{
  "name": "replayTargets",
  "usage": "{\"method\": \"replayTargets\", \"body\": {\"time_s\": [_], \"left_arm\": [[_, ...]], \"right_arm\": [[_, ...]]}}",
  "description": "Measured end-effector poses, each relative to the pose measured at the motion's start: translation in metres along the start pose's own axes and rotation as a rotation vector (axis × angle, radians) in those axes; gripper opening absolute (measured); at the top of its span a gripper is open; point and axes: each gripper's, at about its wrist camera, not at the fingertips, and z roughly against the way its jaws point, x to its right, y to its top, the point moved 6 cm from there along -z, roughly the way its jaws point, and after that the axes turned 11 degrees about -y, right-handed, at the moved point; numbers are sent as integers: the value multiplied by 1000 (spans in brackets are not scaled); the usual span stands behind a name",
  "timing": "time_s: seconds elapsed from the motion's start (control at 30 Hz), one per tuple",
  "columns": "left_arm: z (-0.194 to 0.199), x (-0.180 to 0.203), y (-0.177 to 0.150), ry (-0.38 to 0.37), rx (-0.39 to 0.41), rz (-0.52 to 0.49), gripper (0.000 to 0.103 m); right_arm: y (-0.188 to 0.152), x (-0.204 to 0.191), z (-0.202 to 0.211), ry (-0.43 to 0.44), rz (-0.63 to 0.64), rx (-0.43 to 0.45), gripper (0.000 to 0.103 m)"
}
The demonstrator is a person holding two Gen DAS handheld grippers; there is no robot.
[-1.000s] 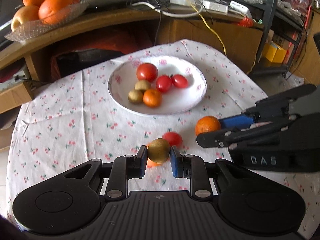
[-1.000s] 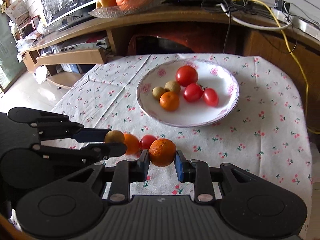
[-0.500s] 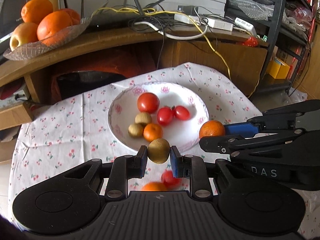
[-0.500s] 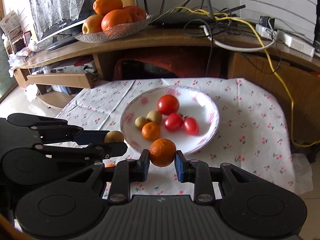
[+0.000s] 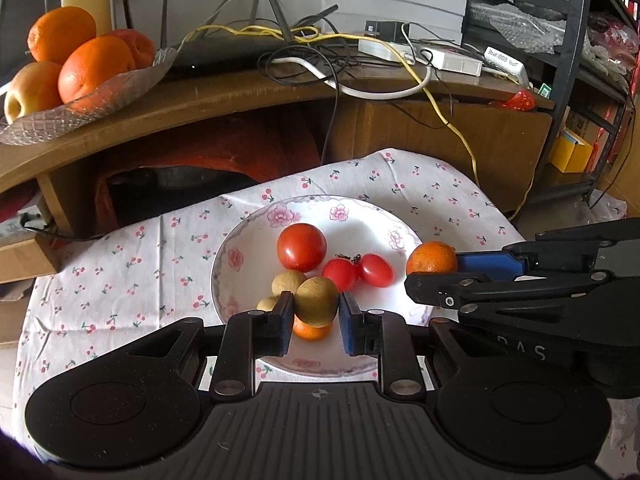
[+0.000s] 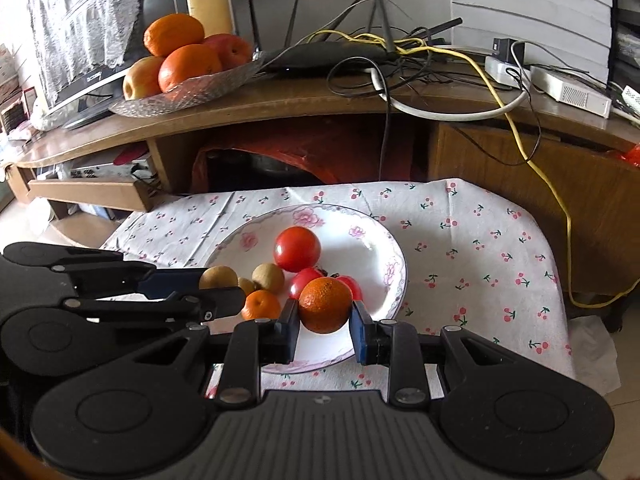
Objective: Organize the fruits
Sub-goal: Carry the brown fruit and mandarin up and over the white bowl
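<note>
My left gripper point(image 5: 316, 304) is shut on a brown kiwi point(image 5: 316, 301) and holds it over the near part of the white flowered plate point(image 5: 256, 236). My right gripper point(image 6: 325, 307) is shut on an orange tangerine point(image 6: 325, 304), above the plate's point(image 6: 376, 236) near right side. The plate holds a big red tomato point(image 5: 301, 247), two small tomatoes point(image 5: 375, 270), two small brown fruits point(image 5: 285, 282) and a small orange point(image 6: 261, 305). Each gripper shows in the other's view, the right one with its tangerine point(image 5: 432, 258) and the left one with its kiwi point(image 6: 218, 278).
The plate rests on a cherry-print cloth point(image 5: 120, 264) over a small table. Behind it stands a wooden desk point(image 5: 224, 96) carrying a glass dish of oranges and apples point(image 5: 80, 64), a router and tangled cables point(image 5: 360, 80). A metal shelf point(image 5: 572, 60) stands at right.
Both grippers lifted off the cloth and moved forward over the plate, each keeping its fruit. The loose tomato and orange on the cloth have dropped out of view.
</note>
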Motion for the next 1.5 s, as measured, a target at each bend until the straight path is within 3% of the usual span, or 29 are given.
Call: {"method": "replayTargets", "body": {"time_s": [1.5], "left_arm": [[-43, -22, 3, 58, -52, 6, 29]], "right_arm": [[5, -2, -51, -29, -4, -43, 30]]}}
